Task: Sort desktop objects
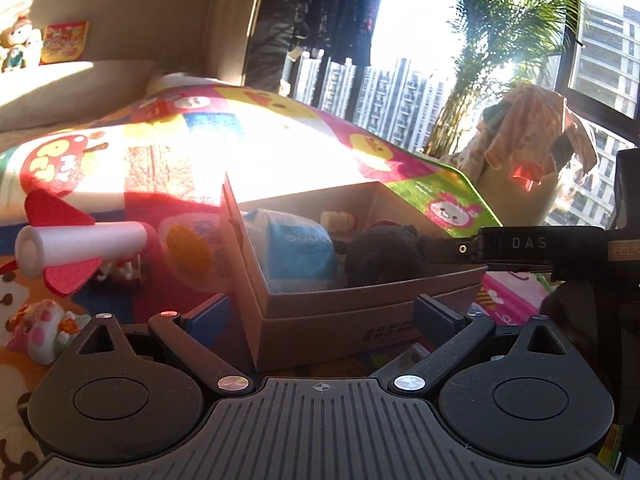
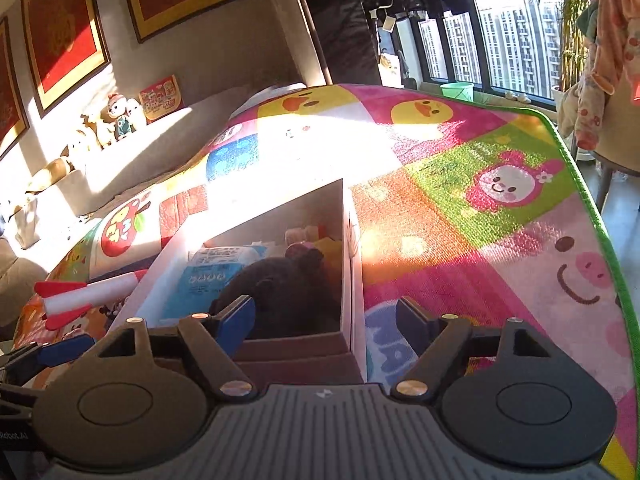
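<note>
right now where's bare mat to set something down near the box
Free: the wide stretch of mat right of the cardboard box, out to its green edge, and the sunlit patch behind the box. Crowded: left of the box, where the foam rocket and small figurines lie, and inside the box itself.

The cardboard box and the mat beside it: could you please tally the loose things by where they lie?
In the cardboard box: 3 clearly seen: black plush toy, blue tissue pack, small pale toy
On the mat: 2: foam rocket, pink pig figure
Total: 5
</note>
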{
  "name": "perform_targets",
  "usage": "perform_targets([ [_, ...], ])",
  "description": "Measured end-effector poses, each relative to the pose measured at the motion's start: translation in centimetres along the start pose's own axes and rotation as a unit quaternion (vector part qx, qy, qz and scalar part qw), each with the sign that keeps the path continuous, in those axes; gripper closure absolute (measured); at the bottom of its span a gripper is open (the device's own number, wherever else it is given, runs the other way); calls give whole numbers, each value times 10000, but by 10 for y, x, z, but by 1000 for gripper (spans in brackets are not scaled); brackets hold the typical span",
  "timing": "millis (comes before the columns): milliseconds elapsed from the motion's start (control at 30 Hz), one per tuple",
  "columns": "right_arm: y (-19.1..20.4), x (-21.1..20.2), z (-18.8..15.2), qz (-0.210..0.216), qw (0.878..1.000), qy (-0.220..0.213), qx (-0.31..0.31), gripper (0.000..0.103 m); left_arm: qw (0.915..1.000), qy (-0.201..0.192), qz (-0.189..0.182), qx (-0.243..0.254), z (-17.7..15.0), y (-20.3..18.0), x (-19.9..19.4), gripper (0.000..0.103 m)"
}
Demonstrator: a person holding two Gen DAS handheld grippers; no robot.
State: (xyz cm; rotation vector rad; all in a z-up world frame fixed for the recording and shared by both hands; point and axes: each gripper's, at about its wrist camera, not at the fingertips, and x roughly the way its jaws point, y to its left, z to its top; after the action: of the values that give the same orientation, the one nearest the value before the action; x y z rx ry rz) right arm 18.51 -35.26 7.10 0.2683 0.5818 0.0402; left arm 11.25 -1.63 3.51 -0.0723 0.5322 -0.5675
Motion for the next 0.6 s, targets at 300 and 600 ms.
perform_targets([
  [300, 23, 23, -3, 248, 9989, 250, -316, 14, 9997, 84, -224, -23, -11, -3, -2, 3],
  [600, 19, 7, -14, 166, 9989, -18, -427, 4, 9986, 125, 496, -108, -36, -4, -38, 2],
])
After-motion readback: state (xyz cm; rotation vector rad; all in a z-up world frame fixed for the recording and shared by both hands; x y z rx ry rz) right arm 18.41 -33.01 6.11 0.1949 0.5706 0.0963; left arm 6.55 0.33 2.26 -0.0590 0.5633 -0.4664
